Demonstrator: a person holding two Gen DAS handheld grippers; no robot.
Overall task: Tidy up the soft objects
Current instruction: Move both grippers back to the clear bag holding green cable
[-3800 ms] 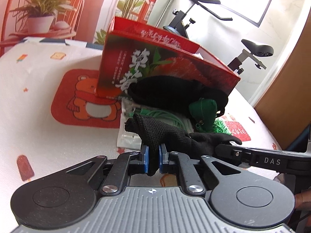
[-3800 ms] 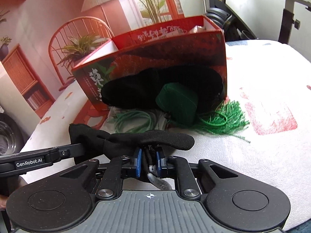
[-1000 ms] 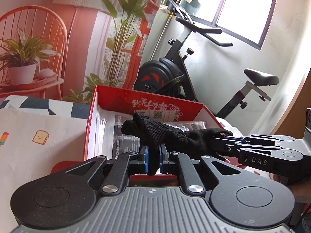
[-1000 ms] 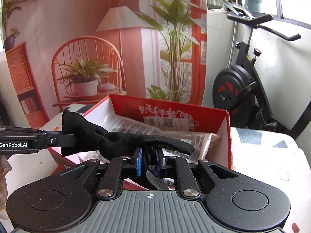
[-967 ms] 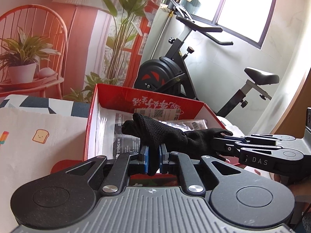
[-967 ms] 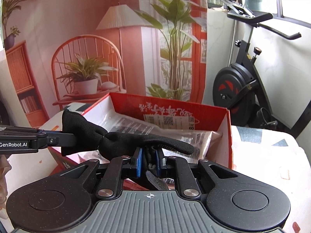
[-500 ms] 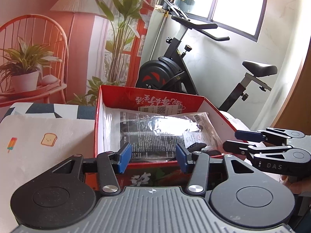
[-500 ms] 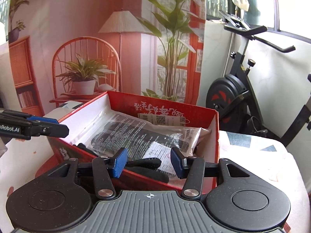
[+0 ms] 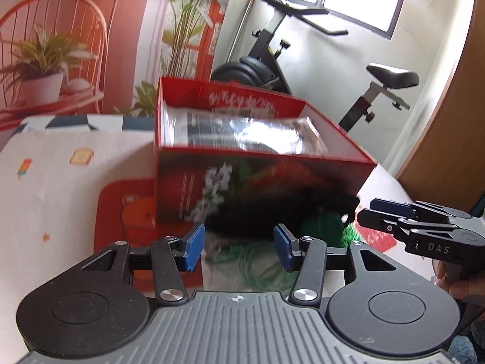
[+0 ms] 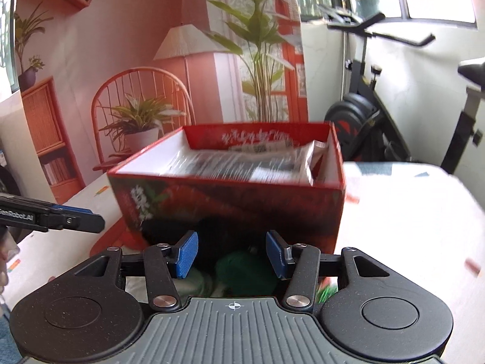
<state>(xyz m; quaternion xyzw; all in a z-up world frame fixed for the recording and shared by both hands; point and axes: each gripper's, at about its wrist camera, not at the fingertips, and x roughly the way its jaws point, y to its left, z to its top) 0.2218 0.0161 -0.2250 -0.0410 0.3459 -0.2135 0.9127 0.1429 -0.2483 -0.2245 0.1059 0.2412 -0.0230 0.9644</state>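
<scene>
Both tools, left and right, had let go and stood open, empty. The glove now lay in the box. One soft thing was put away.

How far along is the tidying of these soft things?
Partly done. Plastic-wrapped items already lie in the red box. Both the left hand-held gripper and the right hand-held gripper are open and empty. A black soft item, a green one and green cord still wait outside.

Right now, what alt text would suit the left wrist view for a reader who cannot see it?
An open, empty left gripper points at a red box on a patterned tablecloth, with blurred black and green soft things lying at the box's foot. The right gripper reaches in from the right, and an exercise bike stands behind.
</scene>
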